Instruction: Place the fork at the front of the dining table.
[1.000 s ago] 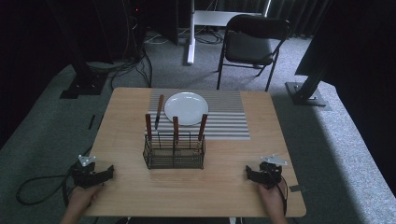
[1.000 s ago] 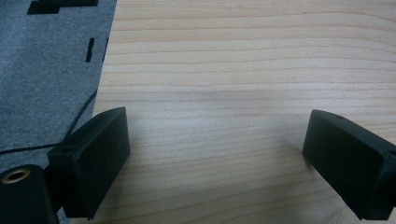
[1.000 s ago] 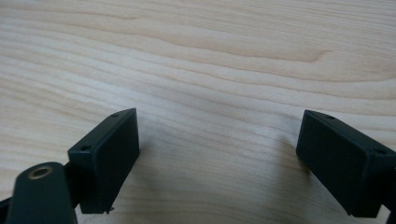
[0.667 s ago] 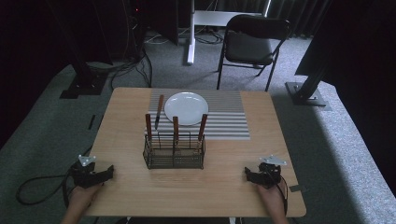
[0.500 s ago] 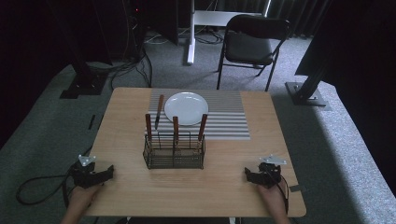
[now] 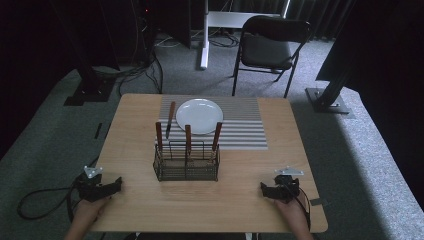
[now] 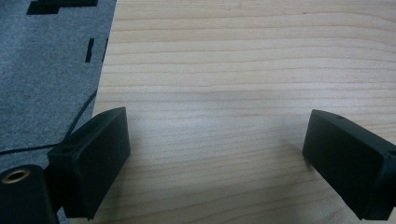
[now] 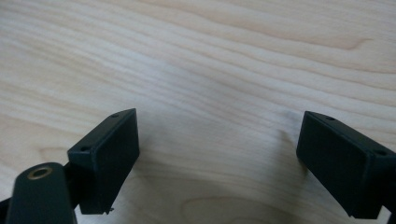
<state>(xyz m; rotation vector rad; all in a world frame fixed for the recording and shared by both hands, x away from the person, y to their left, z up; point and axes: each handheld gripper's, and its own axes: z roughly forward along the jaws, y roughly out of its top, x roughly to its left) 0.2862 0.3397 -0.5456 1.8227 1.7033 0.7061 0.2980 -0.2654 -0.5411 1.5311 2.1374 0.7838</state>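
I rest my left gripper (image 6: 116, 183) on the near left corner of the wooden table (image 6: 140, 130) and my right gripper (image 6: 264, 190) on the near right corner, both with jaws wide apart and nothing in them, I think so they are ready to reach. The wire basket (image 6: 186, 168) stands in the middle, well away from both, holding three brown-handled tools upright. Behind it a white plate (image 6: 199, 116) sits on a striped mat (image 6: 243, 131), with a fourth tool (image 6: 170, 119) lying beside the plate.
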